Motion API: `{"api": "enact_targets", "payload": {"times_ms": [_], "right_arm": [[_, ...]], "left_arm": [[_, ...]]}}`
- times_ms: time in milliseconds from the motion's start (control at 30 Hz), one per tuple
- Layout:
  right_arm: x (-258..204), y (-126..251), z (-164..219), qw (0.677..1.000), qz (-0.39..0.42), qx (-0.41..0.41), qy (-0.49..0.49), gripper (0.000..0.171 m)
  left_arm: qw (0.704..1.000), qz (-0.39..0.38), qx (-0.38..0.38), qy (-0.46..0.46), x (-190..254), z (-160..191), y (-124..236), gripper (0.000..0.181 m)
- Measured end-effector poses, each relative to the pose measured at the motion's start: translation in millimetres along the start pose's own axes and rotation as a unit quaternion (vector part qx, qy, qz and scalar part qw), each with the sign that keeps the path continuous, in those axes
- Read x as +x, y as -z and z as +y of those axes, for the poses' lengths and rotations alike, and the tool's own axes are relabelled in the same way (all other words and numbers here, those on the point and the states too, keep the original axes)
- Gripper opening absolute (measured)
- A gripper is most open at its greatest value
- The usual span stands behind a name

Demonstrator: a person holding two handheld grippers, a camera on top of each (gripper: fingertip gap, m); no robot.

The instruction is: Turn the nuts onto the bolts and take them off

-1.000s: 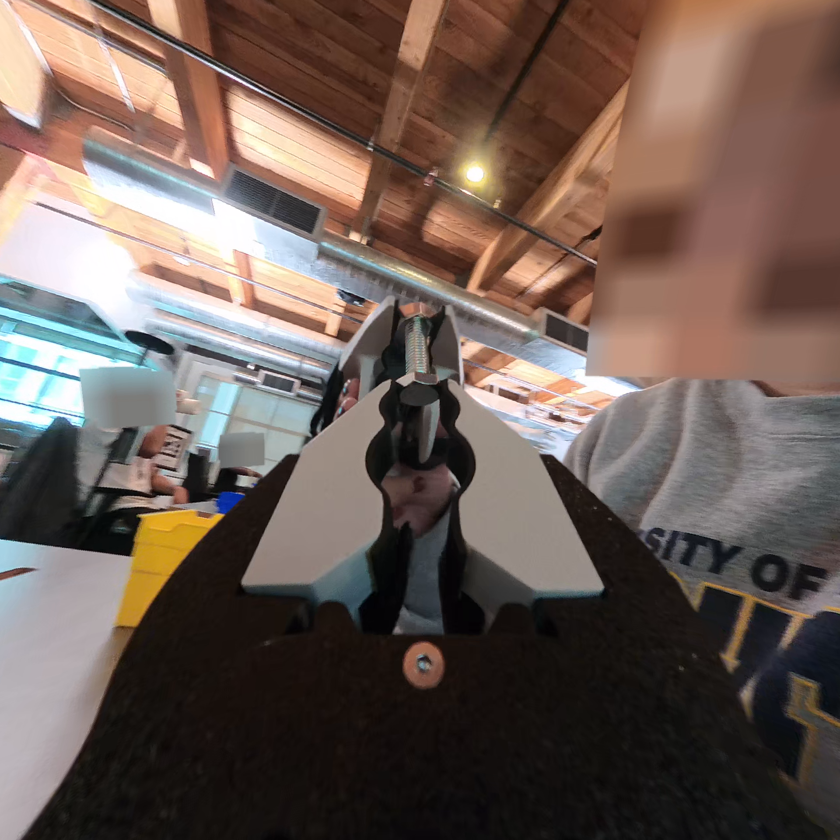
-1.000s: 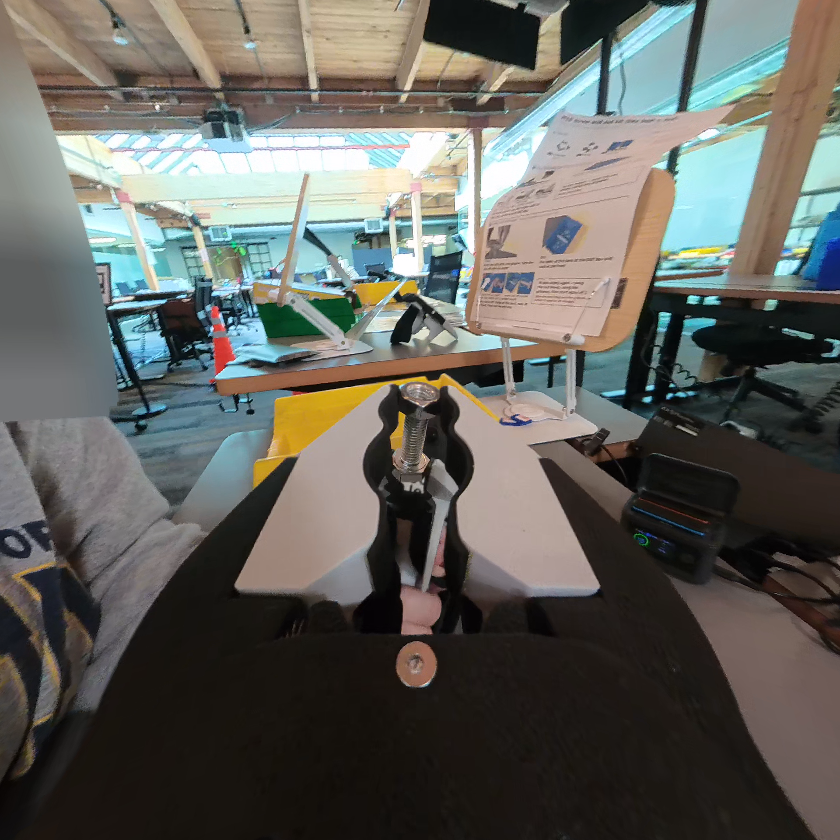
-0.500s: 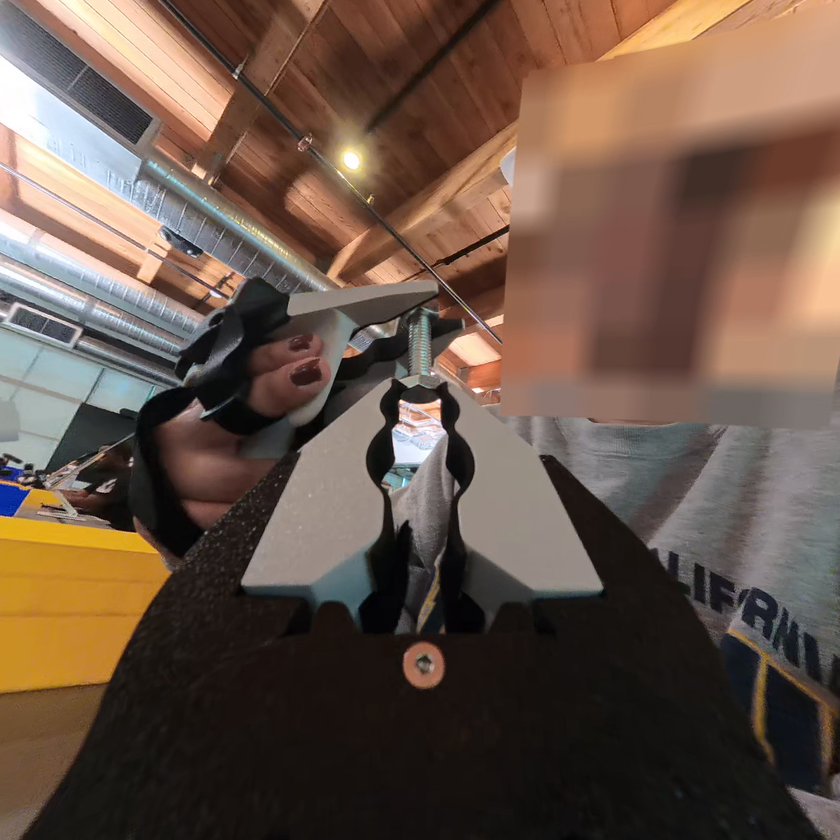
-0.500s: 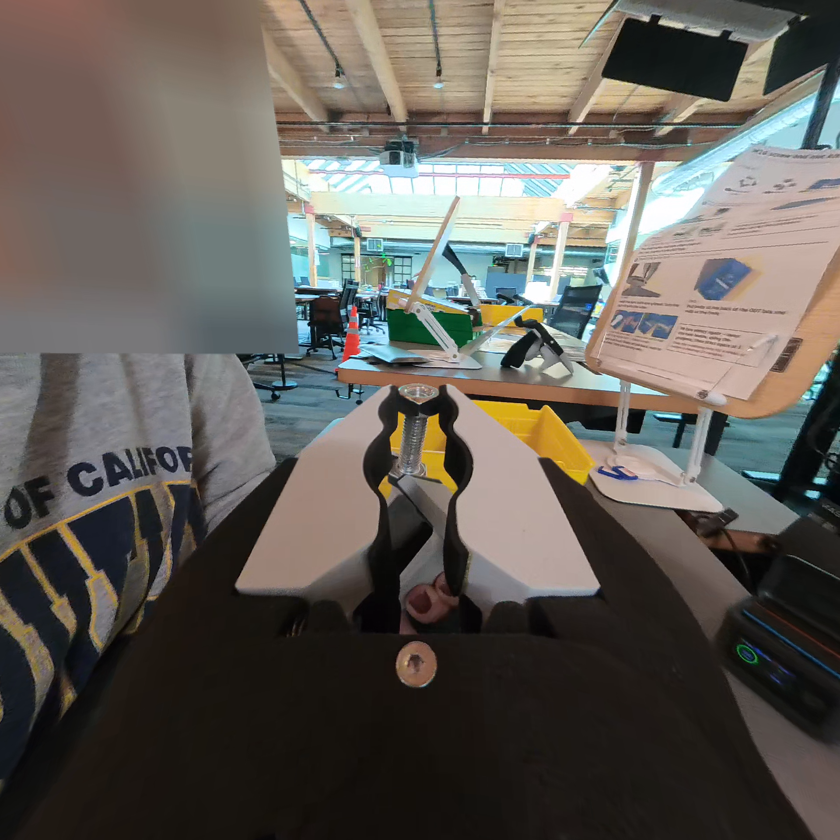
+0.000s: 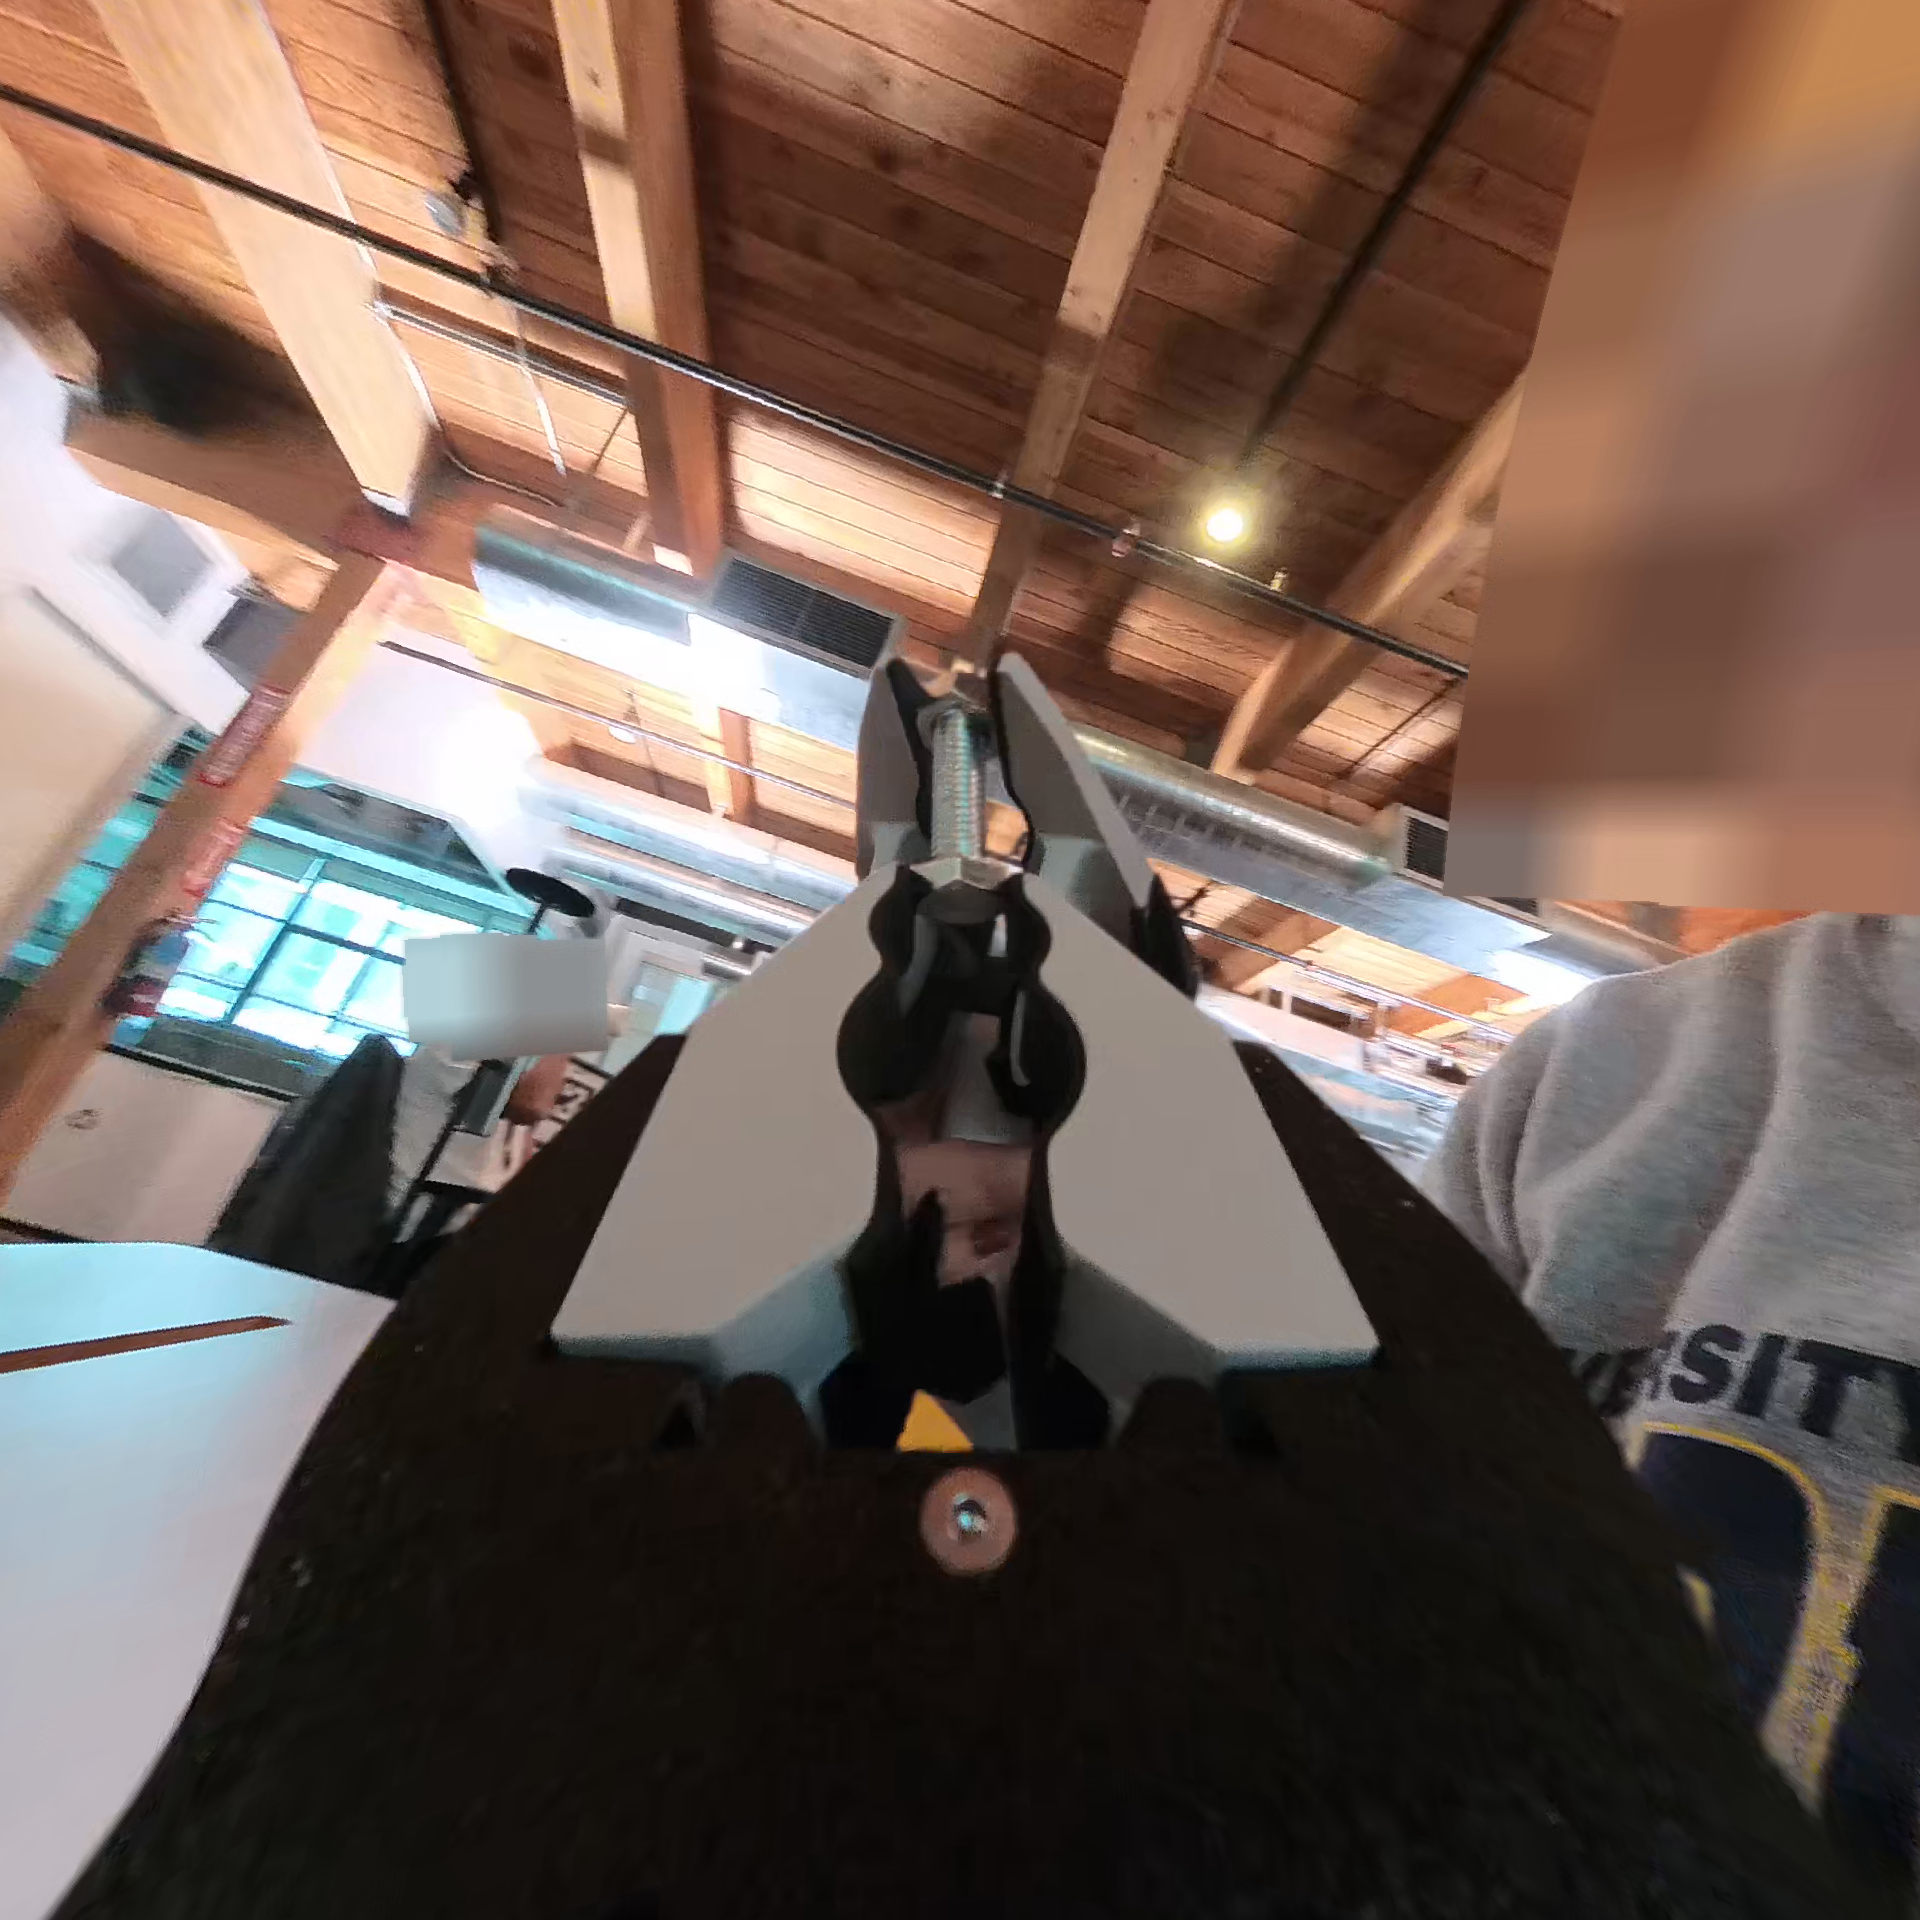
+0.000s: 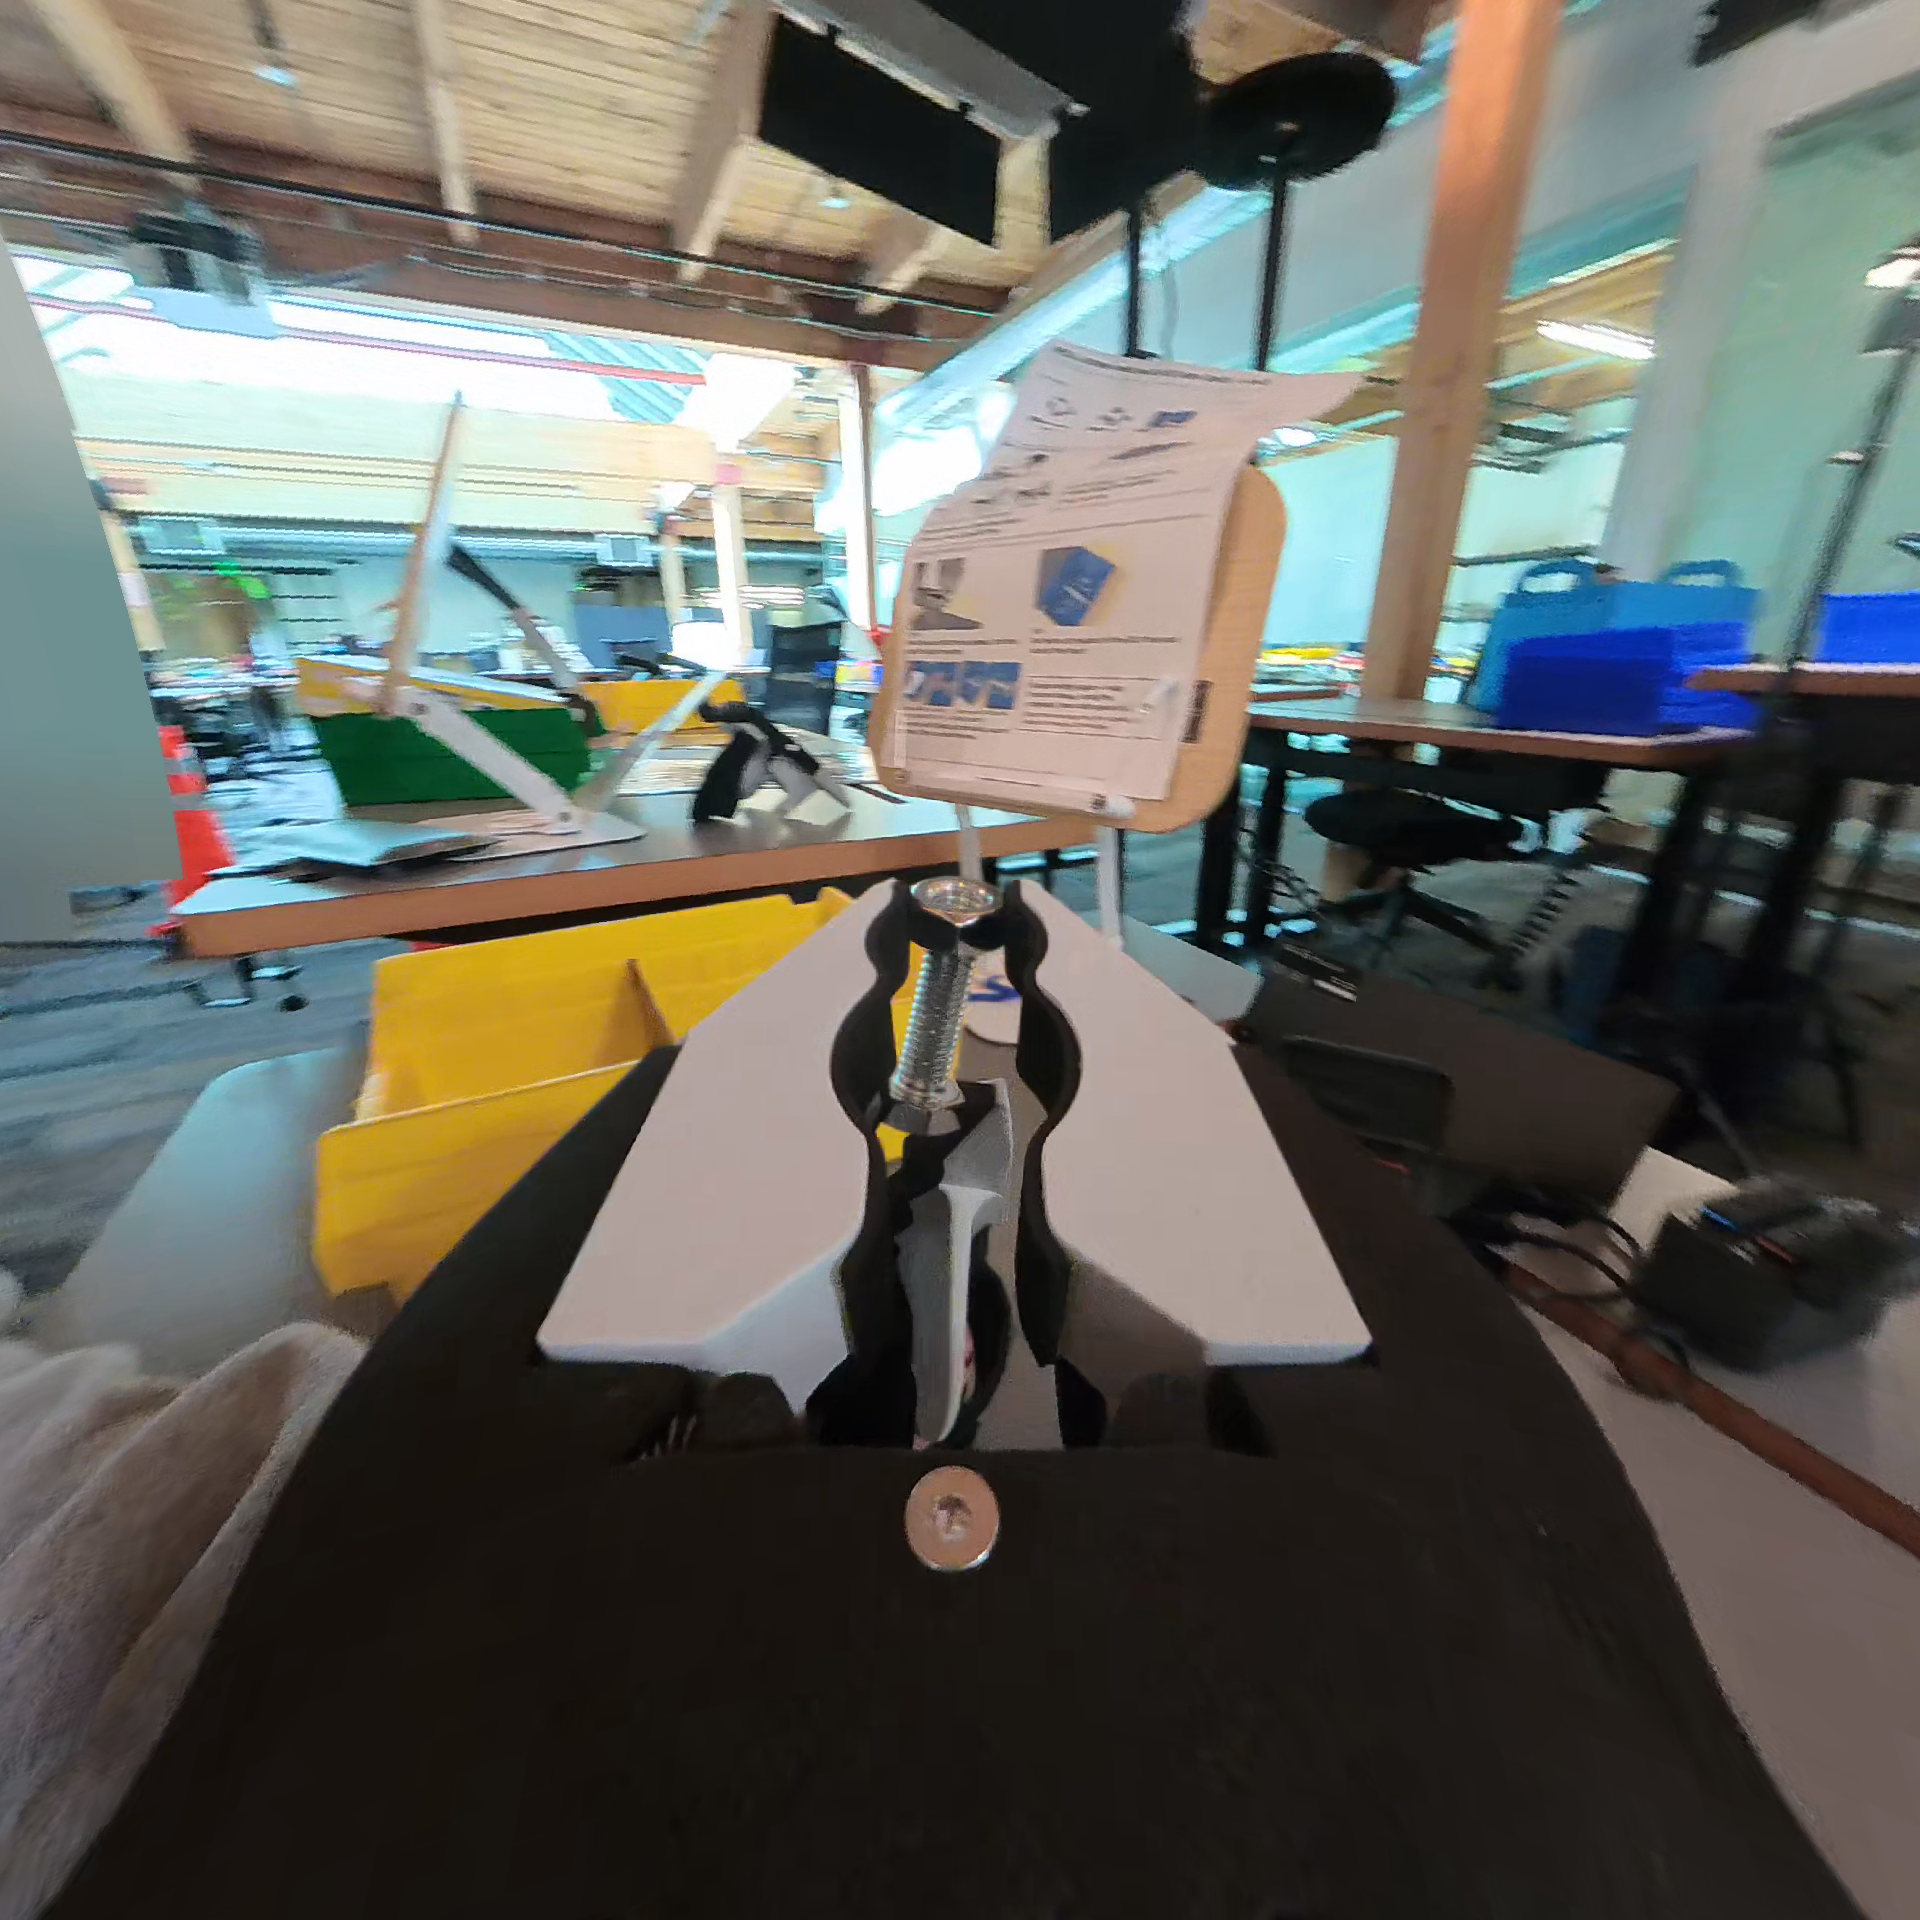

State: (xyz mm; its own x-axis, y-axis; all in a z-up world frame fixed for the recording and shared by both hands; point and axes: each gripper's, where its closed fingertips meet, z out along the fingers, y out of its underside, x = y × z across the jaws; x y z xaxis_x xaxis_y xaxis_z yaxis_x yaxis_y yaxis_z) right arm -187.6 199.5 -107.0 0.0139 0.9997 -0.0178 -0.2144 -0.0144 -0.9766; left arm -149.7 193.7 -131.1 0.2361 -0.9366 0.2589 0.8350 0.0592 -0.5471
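Observation:
A silver bolt (image 5: 956, 769) with a hex nut (image 5: 961, 868) on its thread is held in the air between my two grippers, which face each other tip to tip. My left gripper (image 5: 961, 885) is shut on the nut. Beyond it, my right gripper (image 5: 951, 694) is shut on the bolt's head end. In the right wrist view, my right gripper (image 6: 951, 902) pinches the bolt head. The bolt (image 6: 935, 1018) runs towards the camera to the nut (image 6: 923, 1117), which sits in the left gripper's grey fingers (image 6: 971, 1184).
A yellow divided bin (image 6: 499, 1039) stands on the white table (image 6: 1766, 1558), with a paper sheet on a wooden stand (image 6: 1081, 644) behind it. A black device (image 6: 1766, 1268) with cables lies at right. The person's grey sweatshirt (image 5: 1662, 1143) is close on the right. Some 4 centimeters of space lies between my two pairs of fingers. The black device (image 6: 1766, 1268) is about equally far from each gripper, around 35 centimeters.
Both grippers stay shut on the nut and bolt. The two twisted against each other half a second ago and have swung back, roughly in line again as one second ago.

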Motion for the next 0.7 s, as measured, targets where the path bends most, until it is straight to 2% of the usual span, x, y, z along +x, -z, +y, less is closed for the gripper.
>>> {"api": "enact_targets", "payload": {"times_ms": [167,267,400,700], "right_arm": [[8,-2,6,0.997,0.075,-0.026,0.006,0.017],[9,1,6,0.995,0.077,-0.064,0.017,0.016],[12,5,9,0.993,0.073,-0.091,-0.021,0.016],[13,4,9,0.994,0.077,-0.075,-0.032,0.016]], "left_arm": [[0.999,-0.028,-0.003,-0.016,-8,-1,4,0.015],[0.999,-0.033,-0.023,-0.03,-10,0,5,0.015],[0.994,-0.056,-0.057,-0.075,-14,3,6,0.015],[0.997,-0.052,-0.035,-0.047,-15,1,6,0.015]]}}
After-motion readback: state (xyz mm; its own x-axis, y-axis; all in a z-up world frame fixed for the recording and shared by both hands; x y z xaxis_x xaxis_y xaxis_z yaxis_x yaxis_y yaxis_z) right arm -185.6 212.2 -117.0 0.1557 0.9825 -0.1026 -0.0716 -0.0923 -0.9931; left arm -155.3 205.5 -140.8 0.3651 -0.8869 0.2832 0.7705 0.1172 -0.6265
